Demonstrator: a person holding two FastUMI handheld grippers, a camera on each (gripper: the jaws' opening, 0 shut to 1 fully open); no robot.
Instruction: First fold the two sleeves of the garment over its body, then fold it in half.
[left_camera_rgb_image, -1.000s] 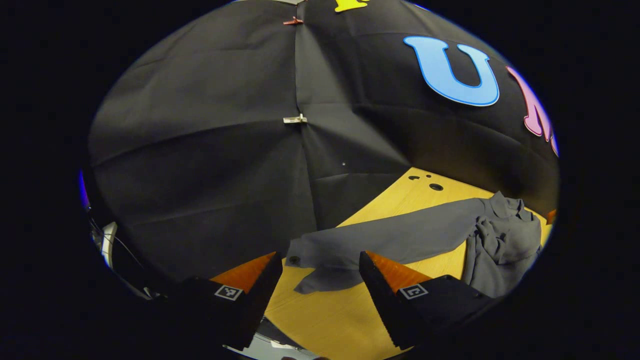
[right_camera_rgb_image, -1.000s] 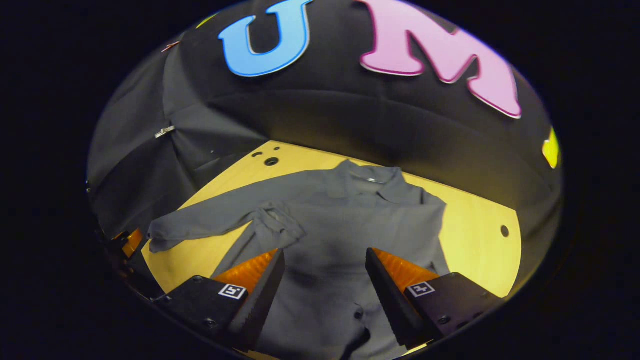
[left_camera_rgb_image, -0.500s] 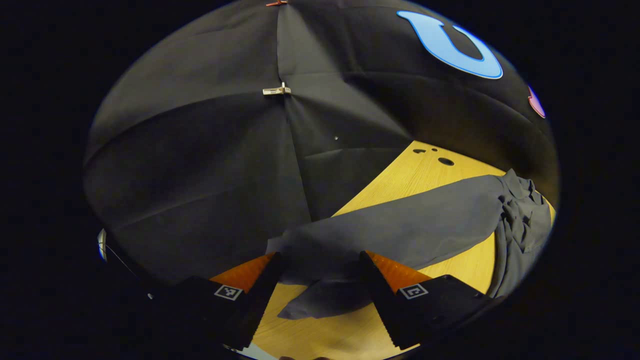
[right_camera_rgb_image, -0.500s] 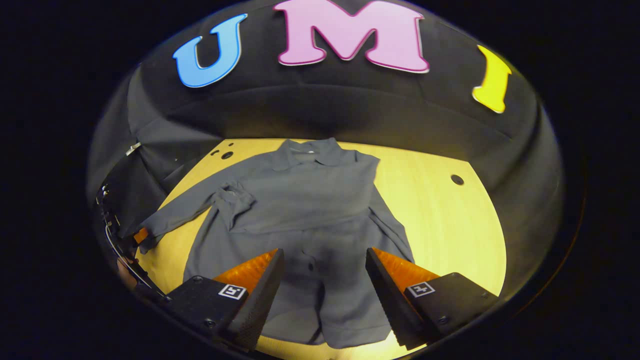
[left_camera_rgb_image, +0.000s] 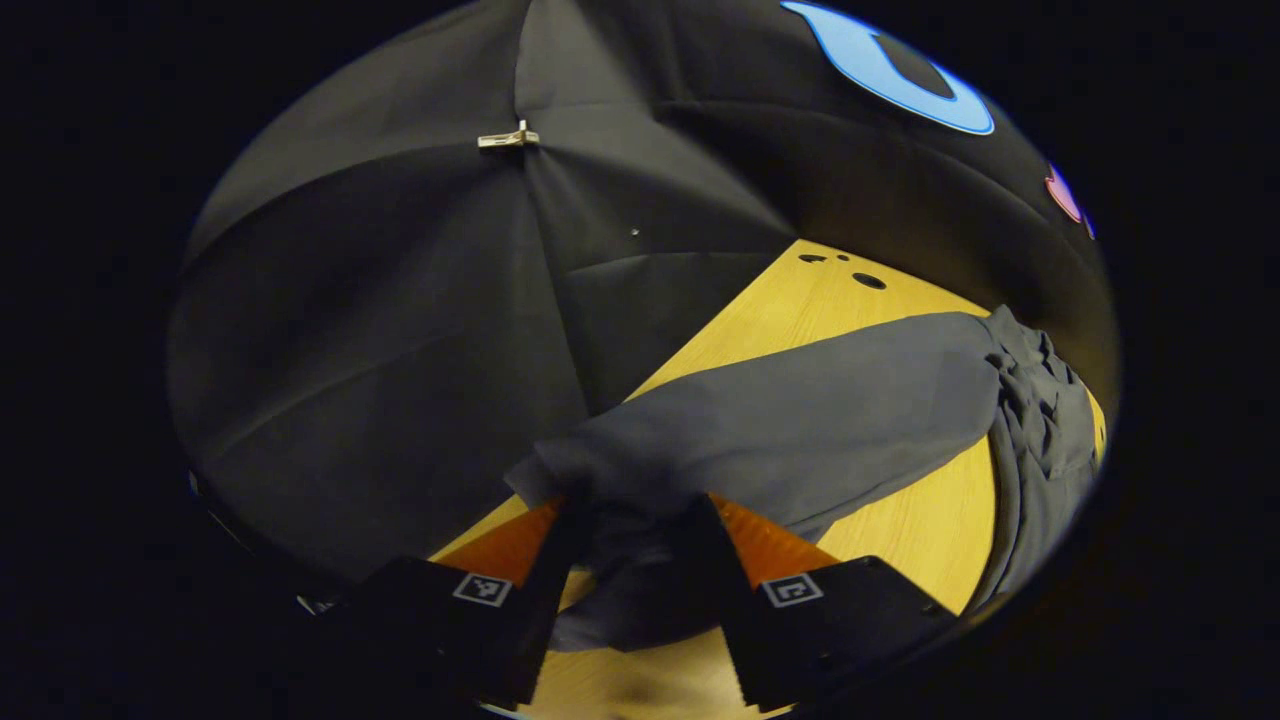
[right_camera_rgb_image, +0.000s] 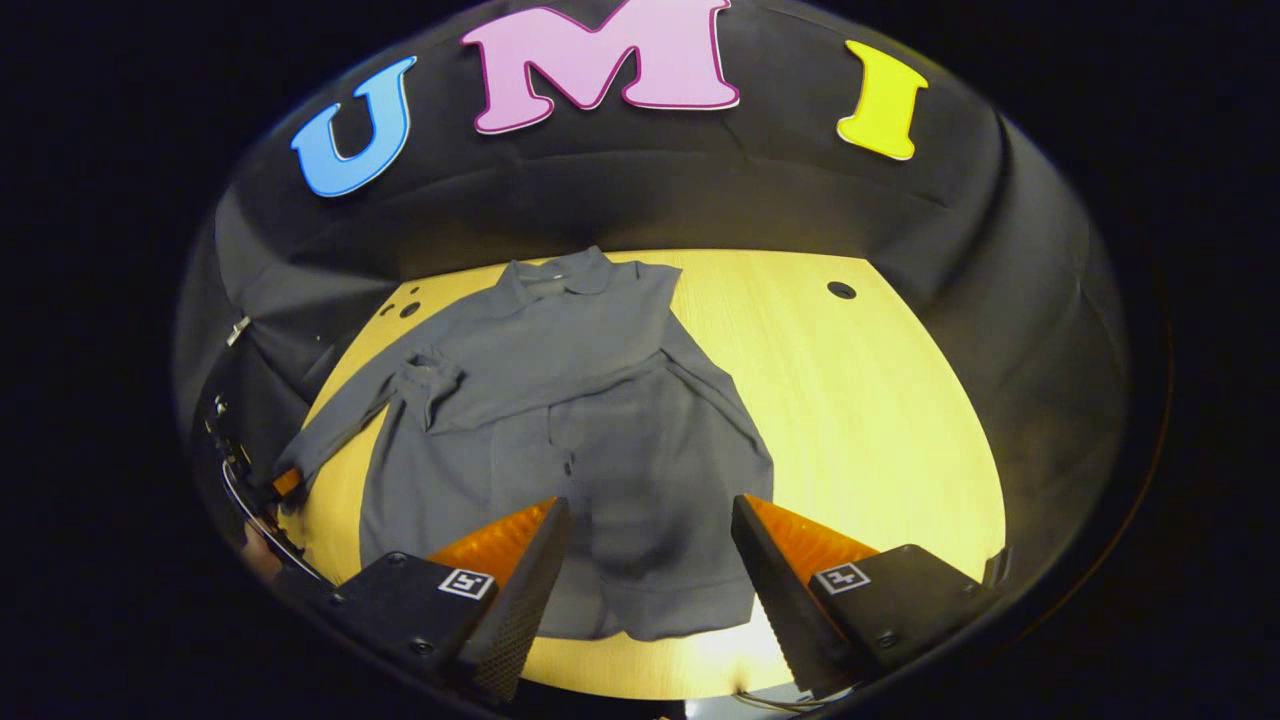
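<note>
A grey long-sleeved shirt lies flat on the yellow wooden table, collar at the far side. One sleeve is folded across the chest, its cuff near the opposite shoulder. The other sleeve stretches out sideways to the table's edge. My left gripper straddles that sleeve's cuff, which bunches up and fills the narrowed gap between the jaws. In the right gripper view it shows at the sleeve's end. My right gripper hovers open above the shirt's lower hem, holding nothing.
Black cloth walls close in the table on the far side and the left. Round holes are cut in the tabletop, one at the far right and a few at the far left. Bare wood lies to the right of the shirt.
My left gripper moved forward onto the outstretched sleeve's cuff and its jaws narrowed around it. My right gripper drew back from the shirt, so the whole garment now shows.
</note>
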